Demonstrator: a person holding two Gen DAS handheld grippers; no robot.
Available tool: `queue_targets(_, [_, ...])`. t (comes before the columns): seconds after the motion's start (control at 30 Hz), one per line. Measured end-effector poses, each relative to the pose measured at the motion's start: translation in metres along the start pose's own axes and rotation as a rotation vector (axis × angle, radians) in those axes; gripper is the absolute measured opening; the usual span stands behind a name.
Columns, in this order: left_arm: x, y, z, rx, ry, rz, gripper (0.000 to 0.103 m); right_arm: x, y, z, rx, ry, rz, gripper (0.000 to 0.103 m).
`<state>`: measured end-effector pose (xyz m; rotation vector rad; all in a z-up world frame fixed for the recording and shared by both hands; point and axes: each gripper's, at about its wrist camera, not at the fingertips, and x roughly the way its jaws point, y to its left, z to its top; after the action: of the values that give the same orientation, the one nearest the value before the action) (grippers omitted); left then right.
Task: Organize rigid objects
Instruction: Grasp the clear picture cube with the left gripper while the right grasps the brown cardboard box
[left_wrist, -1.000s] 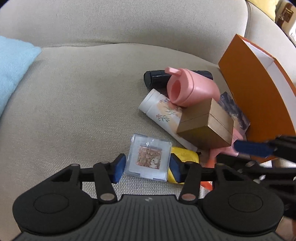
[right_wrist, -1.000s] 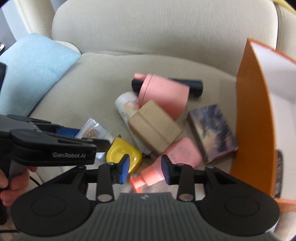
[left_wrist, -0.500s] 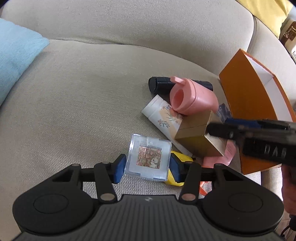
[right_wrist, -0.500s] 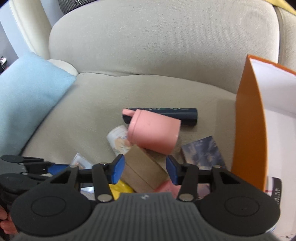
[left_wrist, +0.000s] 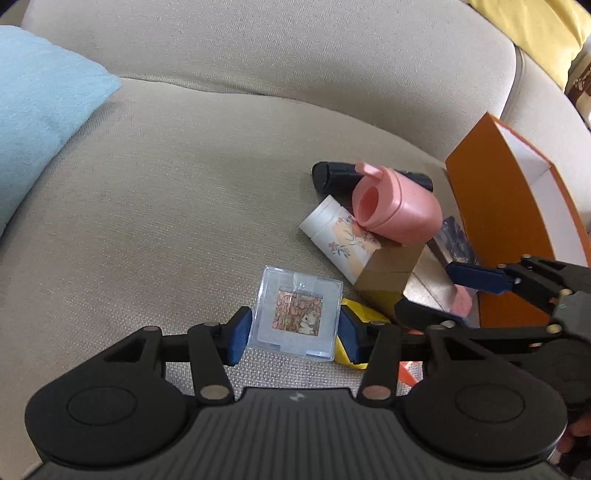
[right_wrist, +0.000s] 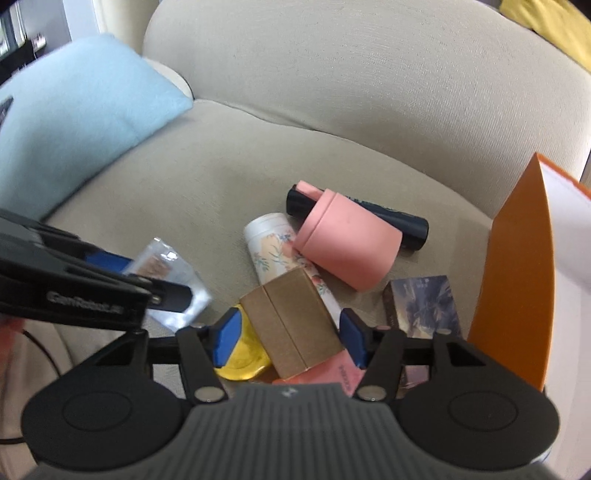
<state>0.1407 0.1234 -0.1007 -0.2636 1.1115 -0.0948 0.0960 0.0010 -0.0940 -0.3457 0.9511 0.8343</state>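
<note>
Pink cup (right_wrist: 347, 247) lies across dark tube (right_wrist: 402, 221), touching brown box (right_wrist: 291, 325).

A light blue cushion (left_wrist: 40, 110) rests on the beige sofa (left_wrist: 177, 206), a yellow cushion (left_wrist: 535, 33) behind.

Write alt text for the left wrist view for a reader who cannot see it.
The left gripper holds a clear square case with a small picture inside, jaws closed on its sides, above a beige sofa seat. Right of it lies a pile: a pink cup on its side, a floral tube, a brown box, beside an orange box.
</note>
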Motion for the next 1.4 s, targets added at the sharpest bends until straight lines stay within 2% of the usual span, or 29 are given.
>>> queue_targets(0.13, [-0.007, 0.0, 0.001, -0.001, -0.012, -0.001, 0.057, 0.008, 0.006, -0.001, -0.065, 0.007, -0.043, 0.06])
queue_targets(0.37, [-0.015, -0.004, 0.001, 0.0, -0.026, 0.001, 0.057, 0.005, 0.008, 0.001, -0.112, 0.007, -0.051, 0.053])
queue_targets(0.57, [-0.017, -0.005, -0.002, -0.007, -0.007, -0.003, 0.057, -0.002, 0.025, -0.009, -0.196, 0.025, -0.061, 0.054])
queue_targets(0.8, [-0.015, -0.005, -0.012, -0.036, 0.028, -0.044, 0.057, -0.016, 0.026, -0.019, -0.132, 0.036, 0.07, 0.054])
queue_targets(0.93, [-0.012, -0.007, -0.016, -0.034, 0.041, -0.045, 0.057, -0.015, 0.023, -0.021, -0.119, 0.039, 0.082, 0.049])
queue_targets(1.07, [-0.008, -0.004, -0.018, -0.045, 0.049, -0.046, 0.057, -0.015, 0.018, -0.017, -0.116, 0.057, 0.118, 0.039])
queue_targets(1.13, [-0.006, -0.001, -0.017, -0.053, 0.057, -0.039, 0.057, -0.015, 0.015, -0.015, -0.115, 0.069, 0.142, 0.039])
queue_targets(1.23, [-0.003, 0.004, -0.018, -0.065, 0.069, -0.022, 0.057, -0.015, 0.01, -0.011, -0.085, 0.092, 0.212, 0.039])
queue_targets(1.3, [-0.001, 0.007, -0.018, -0.075, 0.073, -0.03, 0.057, -0.015, 0.009, -0.008, -0.081, 0.093, 0.219, 0.04])
queue_targets(1.33, [-0.001, 0.006, -0.018, -0.075, 0.072, -0.031, 0.057, -0.015, 0.01, -0.006, -0.09, 0.092, 0.209, 0.047])
queue_targets(1.37, [-0.001, 0.006, -0.018, -0.071, 0.069, -0.028, 0.057, -0.014, 0.01, -0.005, -0.1, 0.088, 0.189, 0.059])
queue_targets(1.4, [-0.002, 0.005, -0.017, -0.065, 0.065, -0.026, 0.057, -0.013, 0.012, -0.003, -0.113, 0.082, 0.166, 0.062])
